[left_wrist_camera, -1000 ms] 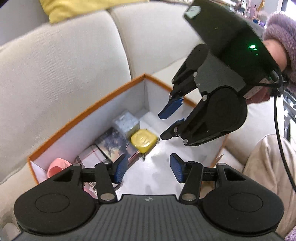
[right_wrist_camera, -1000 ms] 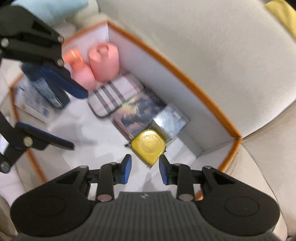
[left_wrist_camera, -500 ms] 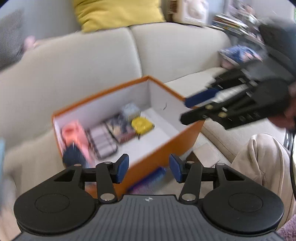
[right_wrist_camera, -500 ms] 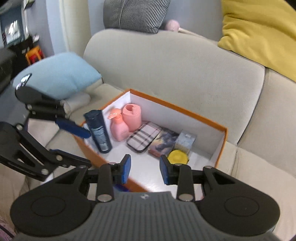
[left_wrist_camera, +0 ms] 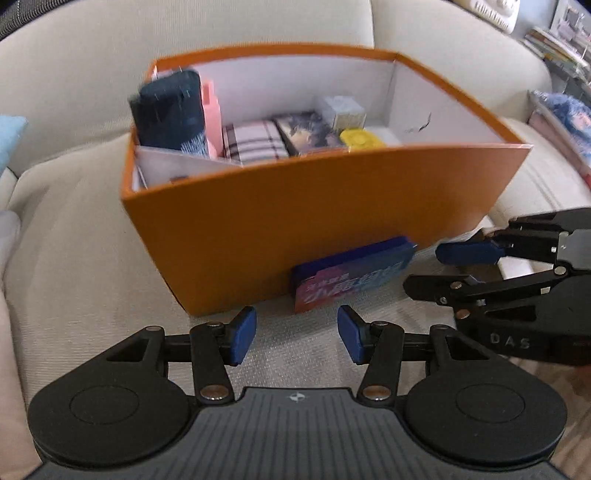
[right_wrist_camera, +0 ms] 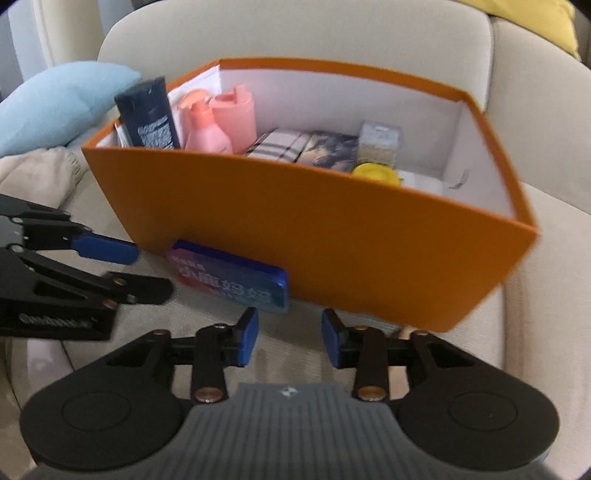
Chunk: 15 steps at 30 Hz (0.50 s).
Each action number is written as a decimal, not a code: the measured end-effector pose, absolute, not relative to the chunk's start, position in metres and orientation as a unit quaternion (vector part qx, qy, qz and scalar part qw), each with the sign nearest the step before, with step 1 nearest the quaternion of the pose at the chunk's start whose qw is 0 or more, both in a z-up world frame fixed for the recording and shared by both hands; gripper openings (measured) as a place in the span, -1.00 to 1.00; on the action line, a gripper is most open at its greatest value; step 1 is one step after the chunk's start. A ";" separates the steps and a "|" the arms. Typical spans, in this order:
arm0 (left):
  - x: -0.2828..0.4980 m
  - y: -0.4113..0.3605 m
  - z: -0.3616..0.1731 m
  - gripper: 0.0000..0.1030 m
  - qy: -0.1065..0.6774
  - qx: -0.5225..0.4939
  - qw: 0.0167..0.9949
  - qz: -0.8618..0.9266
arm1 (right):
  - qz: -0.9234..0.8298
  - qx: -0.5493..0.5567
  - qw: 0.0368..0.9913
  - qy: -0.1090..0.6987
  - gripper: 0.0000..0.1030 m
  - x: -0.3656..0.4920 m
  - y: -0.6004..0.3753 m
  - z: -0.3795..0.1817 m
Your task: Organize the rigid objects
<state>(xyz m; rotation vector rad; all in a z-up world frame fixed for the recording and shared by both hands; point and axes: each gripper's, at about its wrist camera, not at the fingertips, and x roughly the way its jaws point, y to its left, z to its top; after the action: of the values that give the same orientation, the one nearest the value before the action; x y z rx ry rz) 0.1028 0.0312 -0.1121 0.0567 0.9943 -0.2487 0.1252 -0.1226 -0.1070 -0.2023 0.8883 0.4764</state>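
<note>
Beige sofa seat (left_wrist_camera: 74, 258) under orange box (left_wrist_camera: 314, 221); left tongs (left_wrist_camera: 297, 334) empty, apart; right tongs (right_wrist_camera: 290, 338) empty, opening.

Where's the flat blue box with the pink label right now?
The flat blue box lies on the sofa cushion, outside and against the front wall of the orange box. In both wrist views it sits just ahead of the open tongs.

A cream sofa (right_wrist_camera: 517, 96) fills the scene ahead, with a pale blue cushion (right_wrist_camera: 62, 107) at left and a yellow cushion (right_wrist_camera: 532, 18) at upper right.
</note>
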 end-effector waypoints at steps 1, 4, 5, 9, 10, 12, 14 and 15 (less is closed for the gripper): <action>0.103 0.030 -0.116 0.16 0.477 0.027 0.870 -0.120 | 0.225 -0.108 0.871 0.422 -0.18 0.127 -0.118 -0.111; 0.105 0.030 -0.125 0.07 0.479 0.021 0.869 -0.124 | 0.227 -0.131 0.871 0.416 -0.21 0.131 -0.108 -0.117; 0.106 0.030 -0.128 0.02 0.477 0.023 0.869 -0.125 | 0.230 -0.131 0.871 0.415 -0.26 0.133 -0.108 -0.117; 0.108 0.035 -0.129 -0.28 0.472 0.013 0.871 -0.133 | 0.236 -0.133 0.873 0.405 -0.30 0.130 -0.109 -0.120; 0.108 0.036 -0.128 -0.34 0.471 0.008 0.871 -0.138 | 0.241 -0.130 0.873 0.404 -0.39 0.131 -0.109 -0.120; 0.107 0.036 -0.127 -0.45 0.468 0.009 0.872 -0.142 | 0.252 -0.126 0.872 0.400 -0.45 0.133 -0.109 -0.123; 0.105 0.036 -0.125 -0.45 0.463 0.013 0.874 -0.143 | 0.254 -0.133 0.873 0.394 -0.45 0.131 -0.108 -0.123; 0.104 0.038 -0.124 -0.45 0.464 0.012 0.874 -0.144 | 0.256 -0.135 0.873 0.392 -0.45 0.129 -0.109 -0.124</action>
<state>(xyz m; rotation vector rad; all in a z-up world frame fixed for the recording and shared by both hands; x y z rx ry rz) 0.1036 0.0375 -0.1240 0.0241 0.9684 -0.3010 0.1291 -0.1088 -0.1239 -0.2822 0.8190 0.5341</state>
